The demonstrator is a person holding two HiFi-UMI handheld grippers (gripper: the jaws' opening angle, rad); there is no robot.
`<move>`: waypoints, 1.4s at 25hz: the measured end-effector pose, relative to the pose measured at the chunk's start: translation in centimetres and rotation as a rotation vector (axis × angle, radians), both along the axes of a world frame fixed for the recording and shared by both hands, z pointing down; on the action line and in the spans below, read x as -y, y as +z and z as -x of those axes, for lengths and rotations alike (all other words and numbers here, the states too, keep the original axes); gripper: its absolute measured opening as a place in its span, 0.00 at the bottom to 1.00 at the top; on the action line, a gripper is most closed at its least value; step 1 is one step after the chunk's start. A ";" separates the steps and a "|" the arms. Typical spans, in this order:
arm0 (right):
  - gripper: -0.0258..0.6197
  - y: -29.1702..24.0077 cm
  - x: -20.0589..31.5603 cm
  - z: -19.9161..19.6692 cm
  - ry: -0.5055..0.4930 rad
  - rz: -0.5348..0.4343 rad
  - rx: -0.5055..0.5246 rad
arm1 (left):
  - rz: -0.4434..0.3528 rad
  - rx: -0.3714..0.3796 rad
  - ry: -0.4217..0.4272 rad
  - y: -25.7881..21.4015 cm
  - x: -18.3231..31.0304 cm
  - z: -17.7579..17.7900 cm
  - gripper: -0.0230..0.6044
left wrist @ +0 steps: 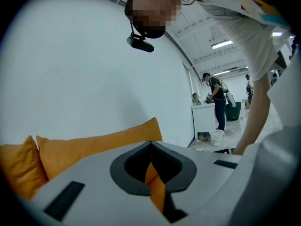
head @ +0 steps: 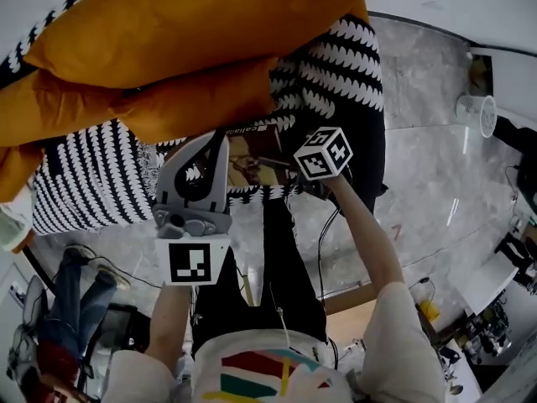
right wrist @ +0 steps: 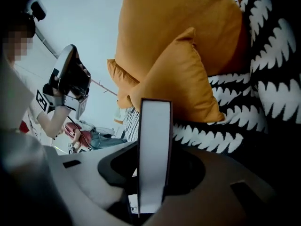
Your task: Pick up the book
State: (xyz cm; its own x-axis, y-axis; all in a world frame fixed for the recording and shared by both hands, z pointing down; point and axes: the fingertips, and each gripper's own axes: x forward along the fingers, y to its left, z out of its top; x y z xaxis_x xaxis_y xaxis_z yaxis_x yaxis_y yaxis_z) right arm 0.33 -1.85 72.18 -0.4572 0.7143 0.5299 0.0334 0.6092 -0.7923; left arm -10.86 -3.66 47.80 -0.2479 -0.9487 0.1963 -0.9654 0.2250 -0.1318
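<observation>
right gripper [right wrist: 153, 185] jaws pinch the book [right wrist: 154, 145] across its covers, keeping it shut; left gripper [left wrist: 151, 173] jaws look pressed together, empty, parked aside.

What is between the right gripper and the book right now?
Nothing. In the right gripper view, the right gripper has its jaws closed directly on the book, whose white page edge faces the camera. An orange cushion shows behind it.

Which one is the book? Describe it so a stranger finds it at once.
Start at the black-and-white patterned fabric under the orange cushions. In front of it, the right gripper is shut on the book. It is the only thin, flat thing, with a white page edge between dark covers.
</observation>
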 end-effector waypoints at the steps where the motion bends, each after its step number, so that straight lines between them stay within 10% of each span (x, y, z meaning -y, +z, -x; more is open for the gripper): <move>1: 0.29 -0.6 -0.2 0.2 0.021 0.008 0.001 | -0.004 0.005 -0.004 -0.5 0.0 0.3 0.03; 12: 0.28 -15.7 4.9 2.5 0.284 -0.123 0.145 | -0.152 0.039 -0.089 -12.6 -0.5 2.9 0.03; 20: 0.27 -36.9 8.1 4.5 0.734 -0.315 0.488 | -0.242 0.109 -0.044 -23.4 -3.0 2.2 0.03; 35: 0.28 -56.3 1.2 -3.7 1.087 -0.480 0.917 | -0.424 0.126 0.076 -33.7 -6.3 -0.6 0.03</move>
